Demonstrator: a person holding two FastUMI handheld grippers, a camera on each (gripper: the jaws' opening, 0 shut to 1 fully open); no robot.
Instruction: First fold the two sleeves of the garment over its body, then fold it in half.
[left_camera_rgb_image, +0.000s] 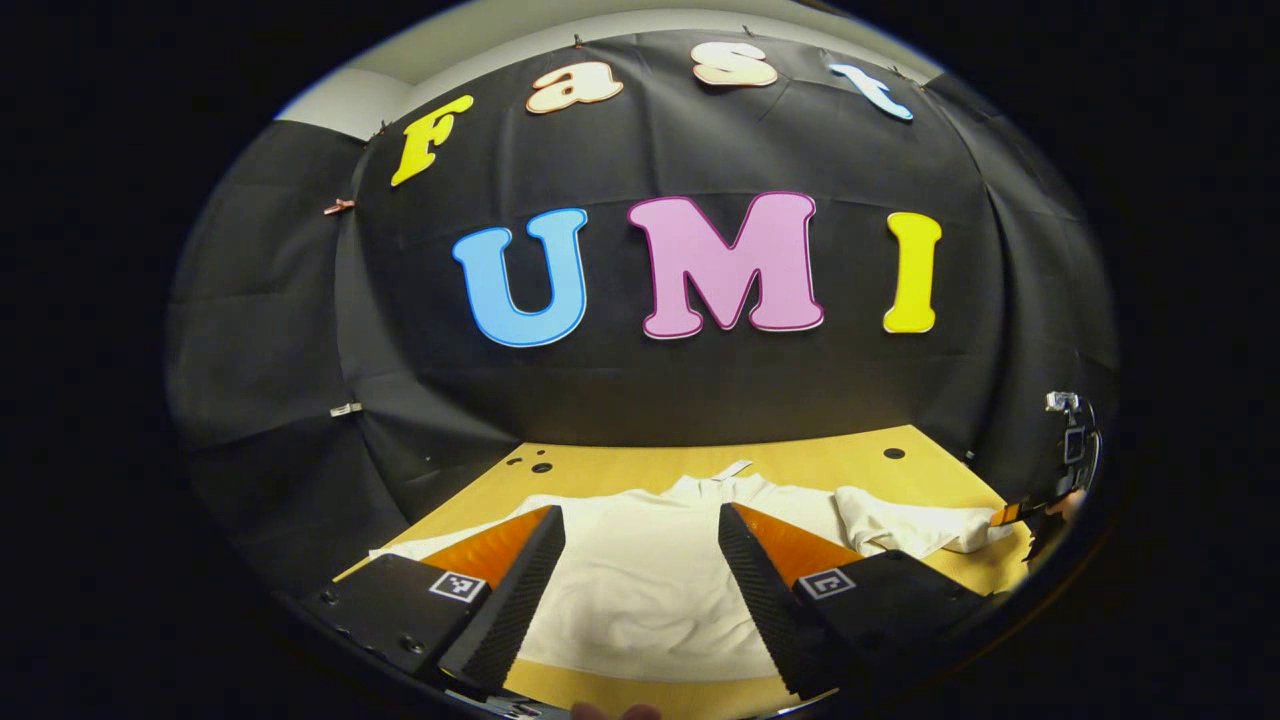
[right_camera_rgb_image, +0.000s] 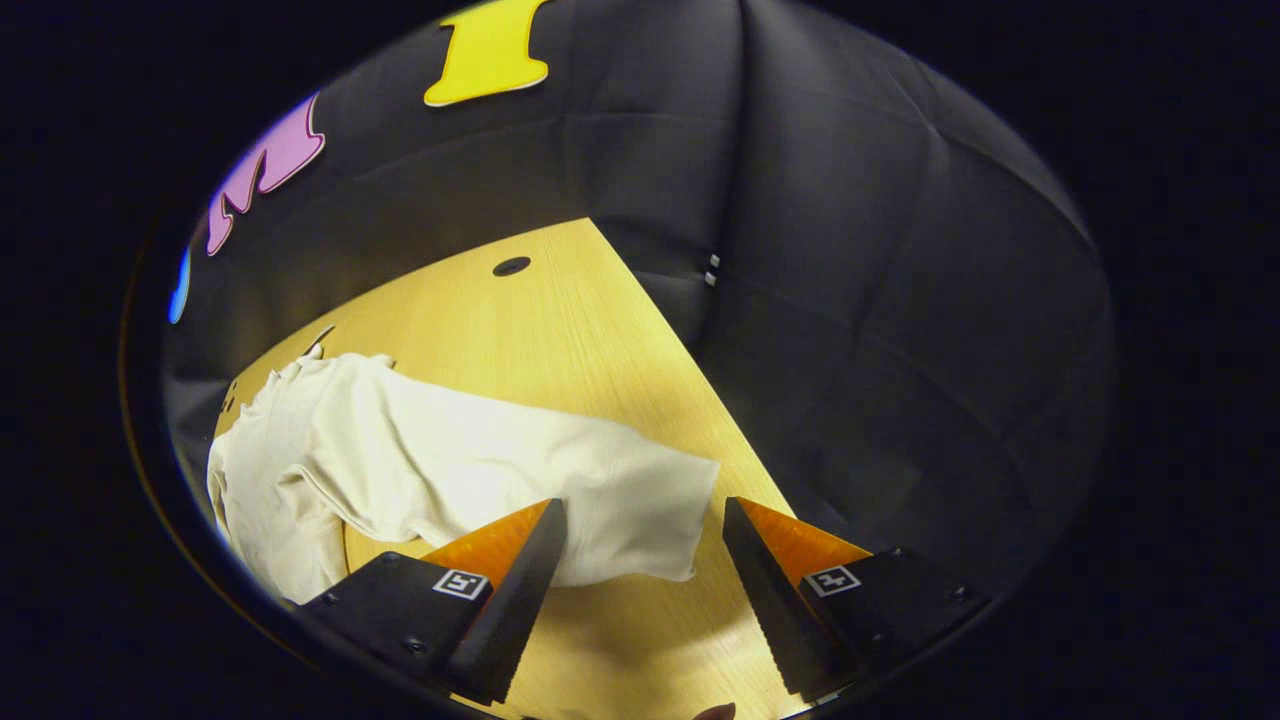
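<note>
Still unfolded: both sleeves lie out

One cream cotton garment (left_camera_rgb_image: 640, 580) lies flat on the yellow wooden table (right_camera_rgb_image: 560, 330), two sleeves spread wide. The left gripper (left_camera_rgb_image: 640, 570) hangs spread over the body; the right gripper (right_camera_rgb_image: 640, 560), jaws apart and empty, faces the right sleeve (right_camera_rgb_image: 560, 480), probably to pinch its cuff first.

A wooden table (left_camera_rgb_image: 850, 462) carries a white garment (left_camera_rgb_image: 640, 585) spread flat, one sleeve (right_camera_rgb_image: 560, 480) stretched outward
</note>
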